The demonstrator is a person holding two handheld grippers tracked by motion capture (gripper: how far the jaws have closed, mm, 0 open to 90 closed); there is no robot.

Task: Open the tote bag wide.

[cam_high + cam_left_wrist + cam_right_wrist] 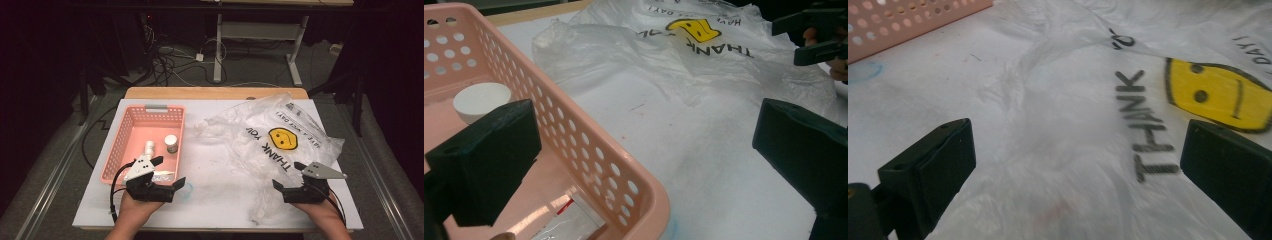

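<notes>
A pink perforated basket point(125, 145) stands at the table's left. In it are a small white-capped bottle point(171, 143), a second small white container point(149, 147) and a flat clear packet point(163, 176). My left gripper point(170, 171) is open and straddles the basket's near right corner: in the left gripper view point(644, 150) one jaw is over the basket's inside, the other over the table. A crumpled clear plastic bag point(270, 135) with a yellow smiley point(1218, 95) and "THANK YOU" lies at the right. My right gripper point(286, 175) is open over the bag's near part point(1073, 105).
The white table top point(215, 195) has a faint blue mark point(863, 72) near the basket's corner. A wooden strip point(215, 93) runs along its far edge. Beyond it are a dark floor, cables and a desk frame point(260, 45). Bare table lies between basket and bag.
</notes>
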